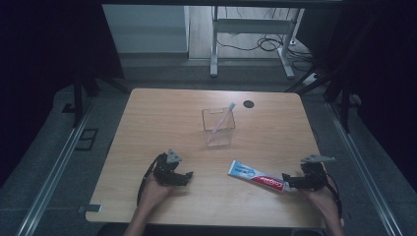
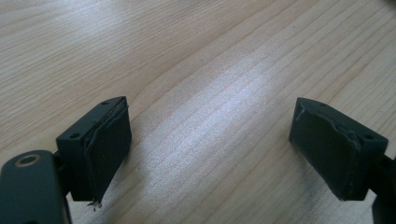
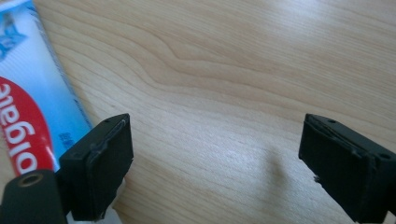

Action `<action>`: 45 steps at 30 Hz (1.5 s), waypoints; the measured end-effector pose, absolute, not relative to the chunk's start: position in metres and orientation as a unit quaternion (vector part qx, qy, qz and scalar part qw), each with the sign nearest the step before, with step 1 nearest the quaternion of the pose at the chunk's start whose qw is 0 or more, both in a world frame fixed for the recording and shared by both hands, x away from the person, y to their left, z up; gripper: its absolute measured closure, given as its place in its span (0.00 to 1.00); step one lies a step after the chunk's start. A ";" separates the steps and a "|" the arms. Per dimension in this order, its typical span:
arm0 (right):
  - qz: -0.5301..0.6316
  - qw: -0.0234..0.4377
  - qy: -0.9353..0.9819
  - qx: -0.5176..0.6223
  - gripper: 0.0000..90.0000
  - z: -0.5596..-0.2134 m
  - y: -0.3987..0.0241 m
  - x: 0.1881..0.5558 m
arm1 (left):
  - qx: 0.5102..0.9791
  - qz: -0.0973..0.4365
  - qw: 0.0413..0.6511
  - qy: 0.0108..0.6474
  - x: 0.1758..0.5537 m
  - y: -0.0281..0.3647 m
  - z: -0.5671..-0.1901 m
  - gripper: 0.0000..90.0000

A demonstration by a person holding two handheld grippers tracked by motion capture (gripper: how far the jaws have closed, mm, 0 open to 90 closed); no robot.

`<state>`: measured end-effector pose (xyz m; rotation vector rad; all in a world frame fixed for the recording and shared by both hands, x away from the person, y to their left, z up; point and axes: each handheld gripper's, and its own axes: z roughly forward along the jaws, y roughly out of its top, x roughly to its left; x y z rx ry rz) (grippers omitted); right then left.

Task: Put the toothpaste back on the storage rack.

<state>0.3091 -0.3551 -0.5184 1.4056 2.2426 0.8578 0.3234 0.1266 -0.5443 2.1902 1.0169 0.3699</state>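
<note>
Pale wood grain covers the bench (image 1: pixel 162 118), which stands on a grey floor (image 1: pixel 59 147) in a dim room.

Nearest, at the bench's front edge, two forearms come in from below. At near left, the left hand (image 1: pixel 153 189) holds the left gripper (image 1: pixel 189 175) low over bare wood. In the left gripper view its jaws stand wide apart with nothing between them.

At near right, the right hand (image 1: pixel 322 196) holds the right gripper (image 1: pixel 286 183), which points left toward the toothpaste tube (image 1: pixel 255 176). This red, white and blue tube lies flat on the bench, slanting from the middle down to the right, with its near end just at the gripper's tips. In the right gripper view the jaws are spread wide and hold nothing; the tube lies beside and partly under the left jaw, not between the two.

Farther back, near the middle of the bench, a clear plastic cup (image 1: pixel 218 129) stands upright with a toothbrush (image 1: pixel 223 118) leaning inside it. Beyond it, close to the far edge, sits a small dark round spot (image 1: pixel 249 103).

Past the bench, a white metal frame (image 1: pixel 253 34) stands on the floor among loose cables (image 1: pixel 268 45).
</note>
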 end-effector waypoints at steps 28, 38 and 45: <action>0.280 0.153 0.831 0.456 0.17 -0.502 -0.331 0.291 | 0.839 0.143 0.343 0.398 0.322 0.126 -0.544 0.15; 0.284 0.115 0.856 0.416 0.26 -0.485 -0.301 0.287 | 0.838 0.145 0.342 0.400 0.322 0.126 -0.544 0.15; 0.269 0.102 0.870 0.400 0.32 -0.487 -0.279 0.293 | 0.838 0.145 0.342 0.400 0.322 0.126 -0.544 0.15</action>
